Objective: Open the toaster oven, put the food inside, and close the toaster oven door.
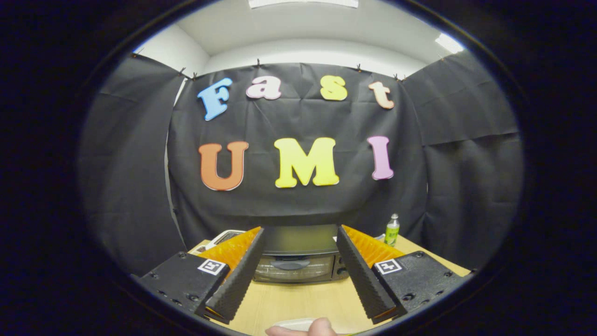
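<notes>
The toaster oven [298,261] is seen on the wooden table [289,303], standing beyond the fingertips and framed between them, its door closed. The gripper [301,242] is held spread wide, with nothing pinched. The oven is judged rigid and heavy; its hinged door is best taken by the dark handle [290,264] across the glass front.

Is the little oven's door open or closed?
Closed. The toaster oven door stands upright, its handle facing the open tool.
</notes>
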A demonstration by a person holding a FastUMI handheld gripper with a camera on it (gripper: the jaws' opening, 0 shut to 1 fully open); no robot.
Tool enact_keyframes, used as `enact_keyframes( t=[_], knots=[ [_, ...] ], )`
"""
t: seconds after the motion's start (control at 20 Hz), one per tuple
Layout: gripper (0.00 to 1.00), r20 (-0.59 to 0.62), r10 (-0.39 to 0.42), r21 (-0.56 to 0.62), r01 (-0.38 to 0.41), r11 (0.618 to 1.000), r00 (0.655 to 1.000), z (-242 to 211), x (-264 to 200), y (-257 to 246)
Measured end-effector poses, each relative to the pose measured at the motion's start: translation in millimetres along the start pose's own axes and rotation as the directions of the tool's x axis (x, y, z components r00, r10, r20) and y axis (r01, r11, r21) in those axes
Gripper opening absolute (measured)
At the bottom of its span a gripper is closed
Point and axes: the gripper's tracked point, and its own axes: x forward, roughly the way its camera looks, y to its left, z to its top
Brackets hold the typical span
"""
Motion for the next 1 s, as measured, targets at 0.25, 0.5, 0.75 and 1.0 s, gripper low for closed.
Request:
enact_keyframes(
  t=[0.25, 0.5, 0.75, 1.0],
  knots=[
    [1.00, 0.089, 0.052, 0.020, -0.054, 0.998, 0.995, 49.2, -89.6, 16.0],
    [1.00, 0.156, 0.076, -0.015, -0.074, 0.997, 0.985, 30.2, -145.8, 36.7],
    [1.00, 0.158, 0.106, -0.074, -0.095, 0.993, 0.982, 15.1, -163.5, 59.5],
    [1.00, 0.166, 0.070, -0.051, -0.062, 0.997, 0.984, 11.9, -163.3, 58.5]
  ],
)
